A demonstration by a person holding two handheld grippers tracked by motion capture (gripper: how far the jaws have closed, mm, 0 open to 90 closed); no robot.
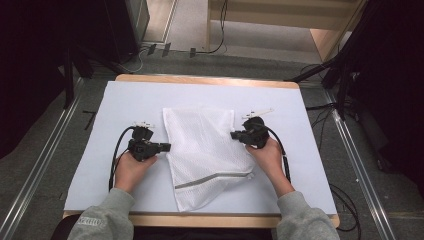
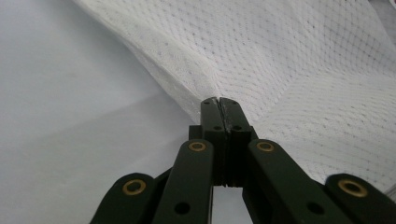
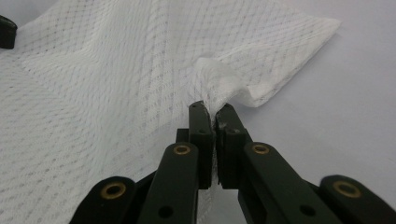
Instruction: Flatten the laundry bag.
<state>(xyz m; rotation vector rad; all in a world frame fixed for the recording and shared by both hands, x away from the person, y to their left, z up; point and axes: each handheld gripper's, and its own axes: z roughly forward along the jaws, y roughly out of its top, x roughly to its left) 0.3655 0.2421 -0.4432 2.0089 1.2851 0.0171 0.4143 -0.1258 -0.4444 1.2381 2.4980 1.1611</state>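
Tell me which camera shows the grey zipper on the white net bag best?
The high view: the grey zipper runs across the near end of the white net bag, fully visible. The left gripper view and right gripper view show close-up mesh pinched in shut jaws, without the zipper.

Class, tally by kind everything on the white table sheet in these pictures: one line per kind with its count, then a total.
White mesh laundry bag, with a grey zipper: 1
Black hand-held tongs, both pinching the bag's edges: 2, the left tongs and the right tongs
Total: 3
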